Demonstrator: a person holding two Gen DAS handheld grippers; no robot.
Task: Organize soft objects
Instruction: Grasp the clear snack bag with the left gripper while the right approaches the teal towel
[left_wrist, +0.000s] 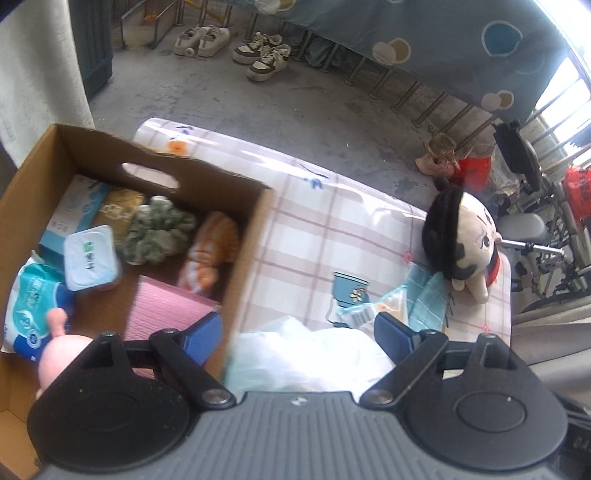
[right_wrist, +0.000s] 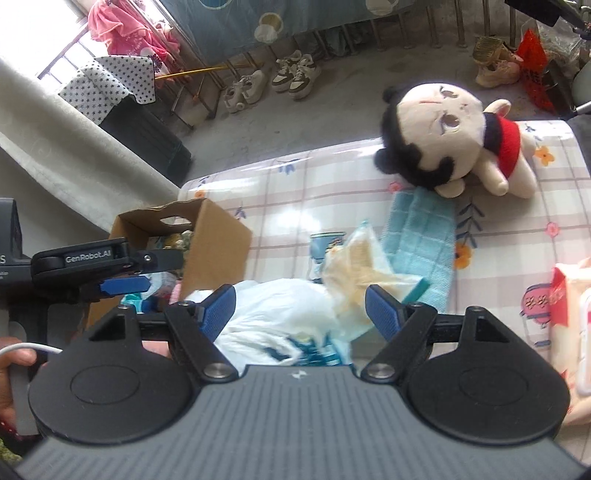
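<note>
- On the checked tablecloth (right_wrist: 369, 184), a cardboard box (left_wrist: 243, 236) is seen at the left, already holding tissue packs, a green scrunchie (left_wrist: 155, 229), an orange striped cloth (left_wrist: 212, 251), a pink folded cloth (left_wrist: 166, 314) and a pink plush toy (left_wrist: 59, 350).
- Outside the box, a crumpled white plastic bag (right_wrist: 280, 325) is found just in front of both grippers, with a yellowish wrapper (right_wrist: 354, 273) touching it and a teal checked cloth (right_wrist: 421, 240) lying beside that.
- A plush doll (right_wrist: 443, 140) with black hair and a red top is laid on its side at the far edge of the table, its hand resting on the teal cloth's end.
- A pink-and-white tissue pack (right_wrist: 569, 306) is seen at the right edge.
- The left gripper (left_wrist: 299, 332) is held with its tongs wide apart, straddling the box's right wall, nothing between them.
- The right gripper (right_wrist: 299, 306) is likewise held apart over the white bag, nothing clamped.
- The white bag is judged to be very light, limp and slippery; a bunched fold near its middle is best pinched, since a single thin layer could slide out.
- The doll is judged soft and compressible; its body or neck would give a surer hold than the round head.
- The teal cloth is expected to drape when lifted, so a grip near its middle is advised.
</note>
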